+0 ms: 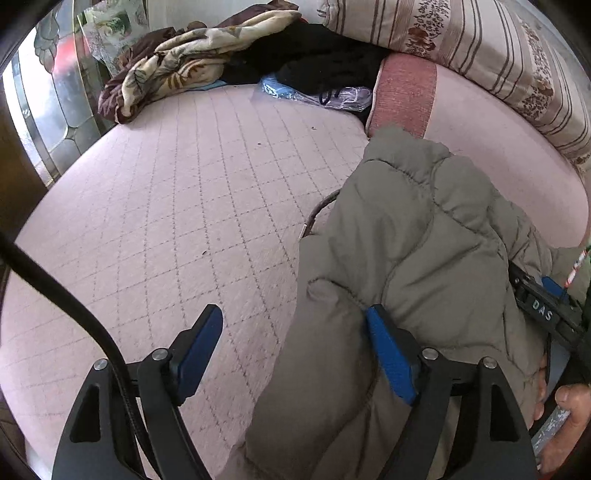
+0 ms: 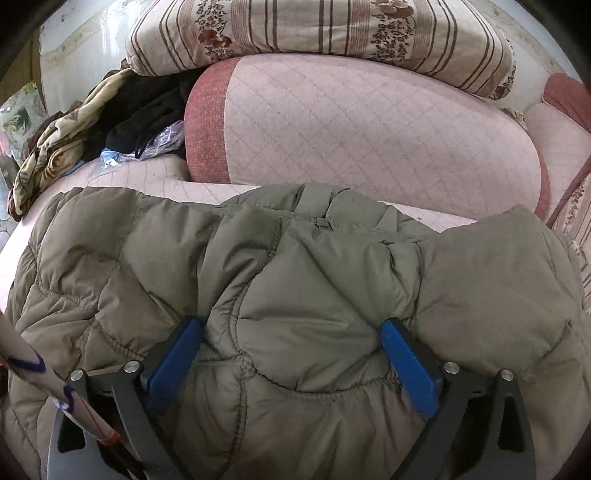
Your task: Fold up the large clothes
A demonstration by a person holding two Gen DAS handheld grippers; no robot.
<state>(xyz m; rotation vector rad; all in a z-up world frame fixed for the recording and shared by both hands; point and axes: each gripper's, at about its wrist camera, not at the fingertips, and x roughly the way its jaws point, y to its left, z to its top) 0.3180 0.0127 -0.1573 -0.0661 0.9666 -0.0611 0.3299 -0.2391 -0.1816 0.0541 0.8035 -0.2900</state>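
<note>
An olive-green quilted puffer jacket lies bunched on the pink quilted sofa seat. My left gripper is open at the jacket's left edge; its right finger touches the fabric and its left finger is over bare seat. In the right wrist view the jacket fills the lower frame. My right gripper is open wide, its blue fingers pressed into a fold of jacket bulging between them. The right gripper's body shows at the far right of the left wrist view.
A pink quilted back cushion stands behind the jacket with a striped floral pillow on top. A crumpled patterned blanket, dark clothes and a plastic bag lie at the far end. A glass panel stands left.
</note>
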